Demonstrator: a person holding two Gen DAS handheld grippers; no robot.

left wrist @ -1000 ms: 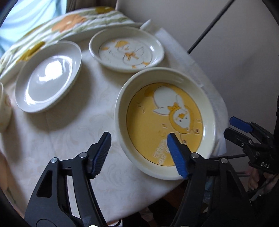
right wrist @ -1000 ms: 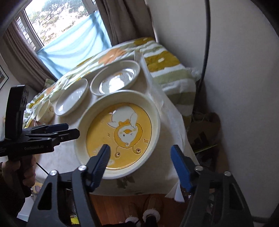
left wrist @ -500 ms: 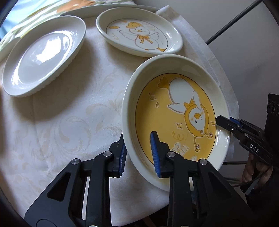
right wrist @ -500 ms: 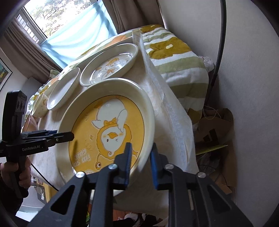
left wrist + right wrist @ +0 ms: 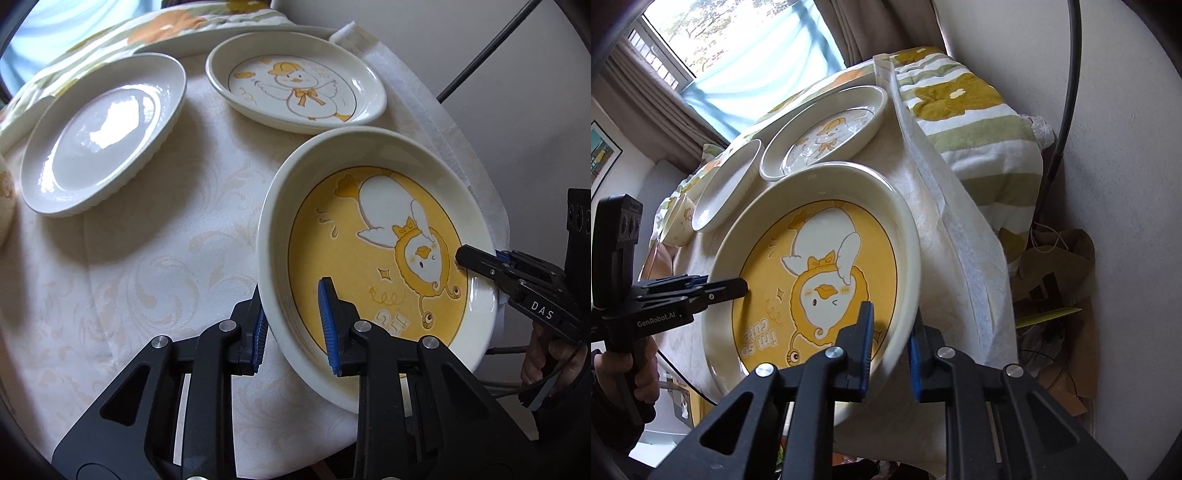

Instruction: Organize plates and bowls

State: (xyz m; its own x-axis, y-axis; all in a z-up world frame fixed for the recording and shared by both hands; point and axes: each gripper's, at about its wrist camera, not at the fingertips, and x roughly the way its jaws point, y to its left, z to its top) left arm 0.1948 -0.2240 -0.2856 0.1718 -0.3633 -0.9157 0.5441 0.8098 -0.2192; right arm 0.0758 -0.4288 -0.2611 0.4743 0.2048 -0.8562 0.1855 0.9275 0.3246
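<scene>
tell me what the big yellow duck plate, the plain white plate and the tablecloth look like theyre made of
Yellow duck plate: likely glazed ceramic; glossy cream rim with bright highlights, printed design. Plain white plate: also looks like glazed ceramic; mirror-like window glare, ribbed outer wall. Tablecloth: woven fabric, matte cream with a faint damask scroll pattern and soft creases.

The desk is covered by a cream damask tablecloth with a pale scroll pattern. A green, white and mustard striped blanket lies beyond the desk's far edge. Grey-brown curtains frame a bright window. Crumpled brown paper bags sit near the white wall.
</scene>
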